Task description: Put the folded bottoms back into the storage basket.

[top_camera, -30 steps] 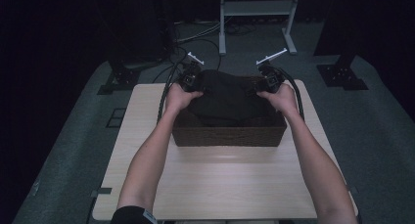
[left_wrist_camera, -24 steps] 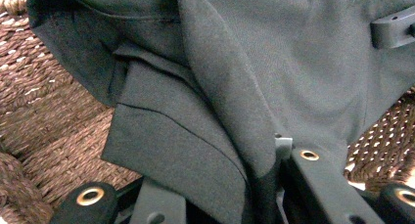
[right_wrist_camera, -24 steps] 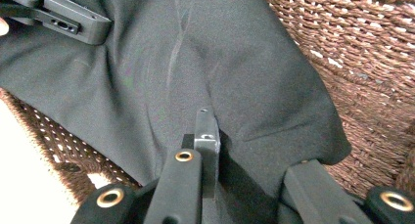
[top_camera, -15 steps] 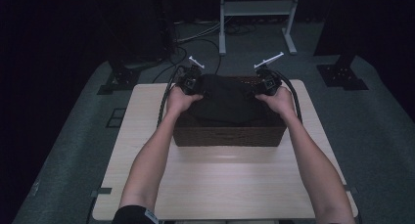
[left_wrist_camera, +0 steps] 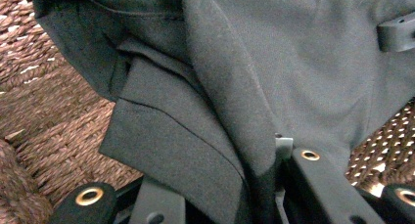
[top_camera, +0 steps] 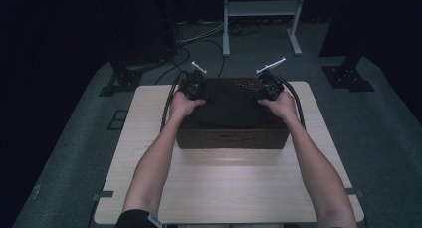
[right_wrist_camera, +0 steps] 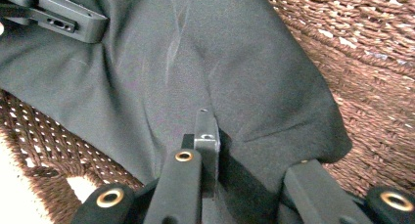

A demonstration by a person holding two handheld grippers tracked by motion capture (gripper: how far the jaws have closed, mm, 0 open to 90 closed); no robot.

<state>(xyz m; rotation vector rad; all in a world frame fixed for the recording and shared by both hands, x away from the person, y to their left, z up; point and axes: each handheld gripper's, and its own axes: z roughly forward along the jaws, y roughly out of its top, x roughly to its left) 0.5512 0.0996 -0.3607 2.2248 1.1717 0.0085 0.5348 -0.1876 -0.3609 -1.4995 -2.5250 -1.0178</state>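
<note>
1. Dark cloth (top_camera: 230, 106) lies in the woven basket (top_camera: 234, 137), folded and bunched, covering most of the basket's inside. Basket weave shows past it at the far rim, around 12 o'clock.
2. Basket sits on the desk (top_camera: 219, 188), on its far half, roughly centred. Bare desk surface runs from the basket's near wall toward 6 o'clock.
3. Left claw (top_camera: 194, 88) is at the cloth's far-left corner, about 10 o'clock from the basket centre. The person's left hand (top_camera: 181, 104) wraps it from behind.
4. Left gripper view: left claw (left_wrist_camera: 274, 158) is clamped tight on a fold of cloth (left_wrist_camera: 254, 77); fabric is pinched between the jaws and drapes over them. Layered hems sit at 9 o'clock of the jaws, basket weave (left_wrist_camera: 44, 116) beyond that.
5. Right claw (top_camera: 271, 87) is at the cloth's far-right corner, about 2 o'clock from the basket centre, with the right hand (top_camera: 282, 104) behind it.
6. Right gripper view: right claw (right_wrist_camera: 210, 145) is closed on a cloth (right_wrist_camera: 195, 62) fold, fabric gathered into the jaws. Basket wall (right_wrist_camera: 372, 53) sits at 2 o'clock; the other claw's jaw is at 10 o'clock, resting on the cloth.
7. Both forearms run in from 6 o'clock, roughly mirrored. A cable (top_camera: 166, 108) trails down the left side of the basket.
</note>
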